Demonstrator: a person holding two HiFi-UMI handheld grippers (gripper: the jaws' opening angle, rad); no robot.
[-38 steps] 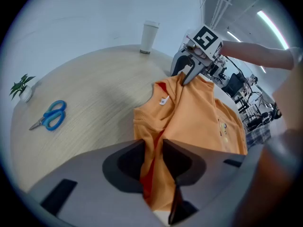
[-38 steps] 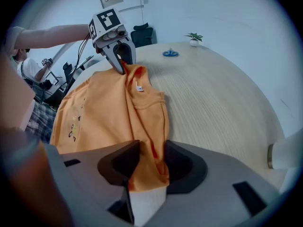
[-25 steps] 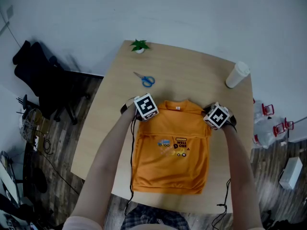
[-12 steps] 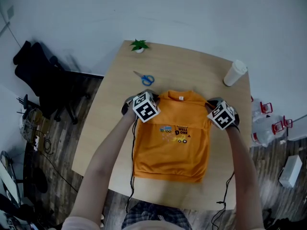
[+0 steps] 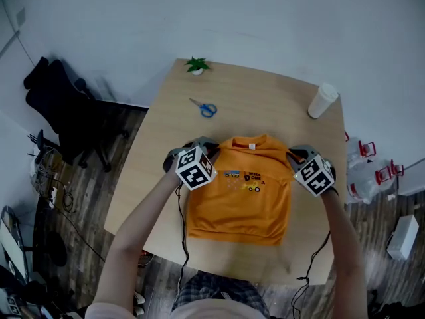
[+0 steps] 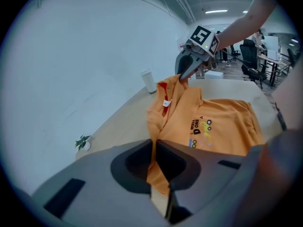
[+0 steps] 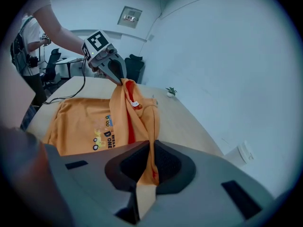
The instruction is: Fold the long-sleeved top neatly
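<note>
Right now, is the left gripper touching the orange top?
Touching. The left gripper view shows the left gripper with its jaws shut on a fold of the orange top, fabric pinched between them.

left gripper (image 6: pixel 154 150) clamped on orange top (image 6: pixel 222 126), wooden table (image 6: pixel 124 121)

grippers: left gripper (image 5: pixel 211 146), right gripper (image 5: pixel 293 154), grey bodies
cubes (image 5: pixel 196 167): white, black square markers
cables (image 5: pixel 182 231): black, one per gripper
clothes (image 5: pixel 212 296): plaid

Only legible txt — "WELL DONE", printed on chest of the orange top (image 5: pixel 239 205).
</note>
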